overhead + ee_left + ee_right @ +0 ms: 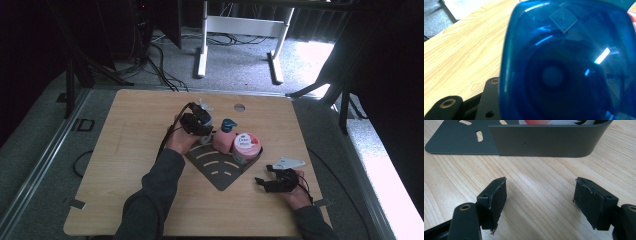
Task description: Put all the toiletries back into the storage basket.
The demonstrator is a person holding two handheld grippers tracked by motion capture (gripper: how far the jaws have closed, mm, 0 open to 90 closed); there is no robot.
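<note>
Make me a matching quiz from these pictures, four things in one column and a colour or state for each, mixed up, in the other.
Things:
1. pump bottle
2. tray
3. right gripper
4. bottle in the left gripper

Colour or state:
A. see-through blue
B. jaws open over bare table
C. pink with a teal pump
D. dark grey with curved slots

Pairs: 1-C, 2-D, 3-B, 4-A

Overhead camera facing forward; two tong-mounted close-ups of the table (130,150).
</note>
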